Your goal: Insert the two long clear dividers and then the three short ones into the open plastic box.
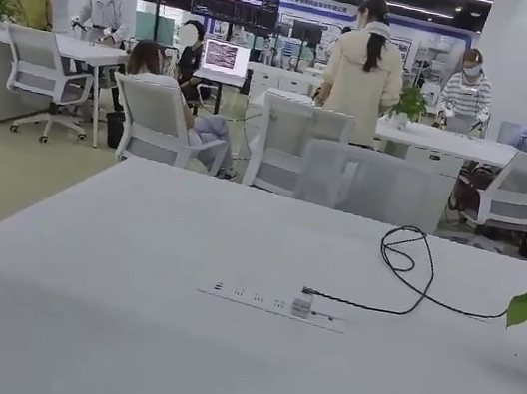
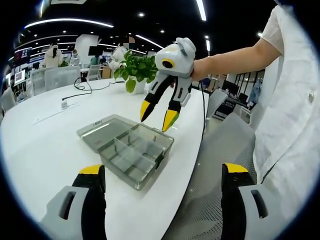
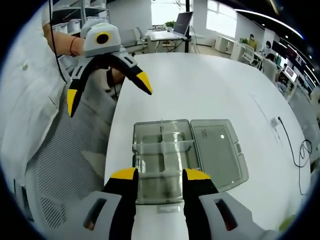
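1. Open plastic box point(image 2: 155, 167) lying on the white counter point(image 2: 45, 165) near its edge, hinged lid point(image 2: 100, 131) folded out flat beside it.
2. Clear dividers point(image 3: 162, 146) apparently seated inside already, splitting the box into compartments. Exact count hard to read through clear plastic on clear plastic.
3. Left hand-held gripper point(image 3: 108, 92) spread wide with nothing between the jaws, held off past the counter's edge and apart from the box.
4. Right hand-held gripper point(image 2: 157, 116) also parted and empty, poised above the box with tips angled down toward it.
5. Judged light, thin-walled and stiff rather than soft. Probably slick, brittle under a hard squeeze, and likely to skate on the smooth counter if pushed.
6. Best taken by a divider's top edge near its middle, flat faces between the jaws, with a light pinch. Outer wall of the box worth steadying with the other tool.
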A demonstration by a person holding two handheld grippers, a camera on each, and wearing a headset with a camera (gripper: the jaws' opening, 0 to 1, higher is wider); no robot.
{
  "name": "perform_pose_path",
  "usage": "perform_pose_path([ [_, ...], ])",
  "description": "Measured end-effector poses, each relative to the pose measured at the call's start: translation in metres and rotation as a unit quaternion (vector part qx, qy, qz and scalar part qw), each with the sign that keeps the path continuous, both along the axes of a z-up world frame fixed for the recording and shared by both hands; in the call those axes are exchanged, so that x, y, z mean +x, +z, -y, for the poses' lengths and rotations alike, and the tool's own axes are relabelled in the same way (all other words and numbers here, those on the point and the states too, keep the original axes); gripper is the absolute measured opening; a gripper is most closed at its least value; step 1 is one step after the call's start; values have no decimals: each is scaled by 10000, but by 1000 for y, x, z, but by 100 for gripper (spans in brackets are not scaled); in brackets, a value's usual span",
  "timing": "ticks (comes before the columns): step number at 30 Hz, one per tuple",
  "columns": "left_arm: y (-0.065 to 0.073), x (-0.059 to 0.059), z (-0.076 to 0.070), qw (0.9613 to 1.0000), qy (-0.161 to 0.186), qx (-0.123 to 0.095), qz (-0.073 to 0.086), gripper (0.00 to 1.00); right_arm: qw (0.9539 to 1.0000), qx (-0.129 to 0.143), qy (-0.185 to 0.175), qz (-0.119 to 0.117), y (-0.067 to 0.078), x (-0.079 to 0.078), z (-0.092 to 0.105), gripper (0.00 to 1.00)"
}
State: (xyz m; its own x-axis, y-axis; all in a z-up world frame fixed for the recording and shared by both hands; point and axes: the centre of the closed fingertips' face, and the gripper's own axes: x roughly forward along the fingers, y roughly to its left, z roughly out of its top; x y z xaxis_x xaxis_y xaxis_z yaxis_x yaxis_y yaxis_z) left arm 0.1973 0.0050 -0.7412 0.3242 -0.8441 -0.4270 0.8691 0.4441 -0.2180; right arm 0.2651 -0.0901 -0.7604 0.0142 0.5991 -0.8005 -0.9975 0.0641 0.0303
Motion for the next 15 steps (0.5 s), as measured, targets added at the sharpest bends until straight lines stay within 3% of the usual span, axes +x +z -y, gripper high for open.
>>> perform_pose_path([
  [9,-4,0,-4,10000,18,57,-15,100,9995,-234,-233,16,-5,0,49,49],
  [15,-6,2,-7,10000,29,77,-28,100,9979,-515,-397,-55,-19,-2,93,52],
])
